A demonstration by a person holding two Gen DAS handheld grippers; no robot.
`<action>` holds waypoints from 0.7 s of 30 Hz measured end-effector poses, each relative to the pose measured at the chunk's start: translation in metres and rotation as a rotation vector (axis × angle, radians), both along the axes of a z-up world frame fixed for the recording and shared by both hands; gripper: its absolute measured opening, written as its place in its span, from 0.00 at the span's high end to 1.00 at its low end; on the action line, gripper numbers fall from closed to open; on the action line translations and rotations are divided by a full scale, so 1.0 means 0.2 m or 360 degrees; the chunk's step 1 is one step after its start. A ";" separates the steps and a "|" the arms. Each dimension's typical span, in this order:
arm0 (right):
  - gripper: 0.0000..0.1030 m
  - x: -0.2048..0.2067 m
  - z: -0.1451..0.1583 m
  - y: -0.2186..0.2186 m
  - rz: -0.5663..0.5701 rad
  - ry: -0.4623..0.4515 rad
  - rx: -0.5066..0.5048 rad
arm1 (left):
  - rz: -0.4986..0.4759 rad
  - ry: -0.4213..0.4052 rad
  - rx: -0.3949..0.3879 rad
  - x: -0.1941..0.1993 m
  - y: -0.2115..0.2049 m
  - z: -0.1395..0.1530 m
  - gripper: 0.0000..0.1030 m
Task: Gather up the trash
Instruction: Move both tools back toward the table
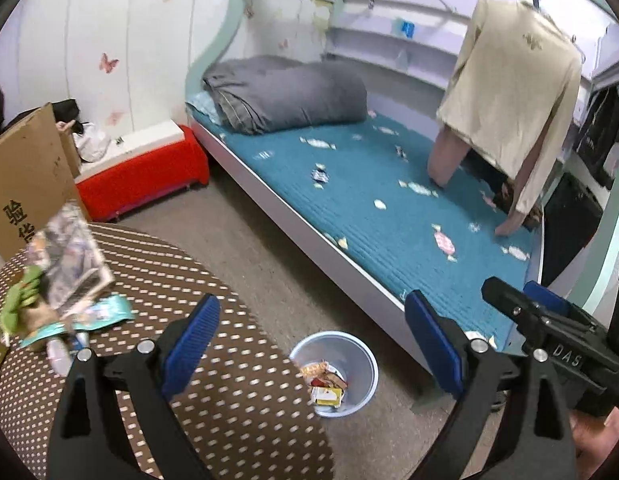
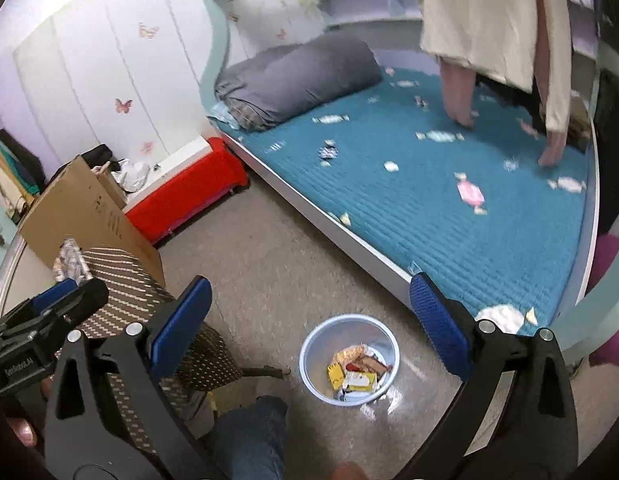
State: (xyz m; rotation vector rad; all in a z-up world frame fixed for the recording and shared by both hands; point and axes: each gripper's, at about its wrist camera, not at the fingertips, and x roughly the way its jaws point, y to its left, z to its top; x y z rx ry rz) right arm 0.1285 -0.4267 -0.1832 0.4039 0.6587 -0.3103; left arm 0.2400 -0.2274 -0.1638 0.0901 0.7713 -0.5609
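Both grippers open, empty, side by side.

Left gripper (image 1: 313, 340) sat in the lower half of its own frame, jaws spread wide, blue pads (image 1: 191, 344) facing each other, nothing between them. Right gripper (image 2: 309, 332) was the same in its frame: jaws wide apart, pads (image 2: 437, 324) bare. Each showed in the other's view: right gripper body at lower right edge of the left frame, left gripper body at lower left edge of the right frame. A thumb (image 2: 23, 432) was visible at lower left of the right frame, gripping the left handle.
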 end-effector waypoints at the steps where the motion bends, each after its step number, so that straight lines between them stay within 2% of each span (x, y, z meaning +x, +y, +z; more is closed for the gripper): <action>1: 0.06 0.00 0.04 0.04 0.0011 -0.0014 -0.0021 | 0.0021 -0.0018 -0.0015 -0.01 0.05 0.03 0.11; 6: 0.06 -0.02 0.23 0.24 0.0126 -0.0161 -0.0063 | 0.0138 -0.0117 -0.0055 -0.08 0.27 0.13 0.10; 11: 0.06 0.01 0.37 0.49 0.0284 -0.0249 -0.0122 | 0.0325 -0.0211 -0.0082 -0.14 0.53 0.22 0.09; 14: 0.06 0.05 0.42 0.63 0.0366 -0.0260 -0.0155 | 0.0454 -0.0298 -0.0082 -0.17 0.70 0.25 0.09; 17: 0.06 0.09 0.44 0.75 0.0455 -0.0276 -0.0163 | 0.0548 -0.0330 -0.0070 -0.19 0.84 0.26 0.09; 21: 0.06 0.15 0.44 0.92 0.0590 -0.0228 -0.0196 | 0.0647 -0.0362 -0.0082 -0.22 1.05 0.26 0.09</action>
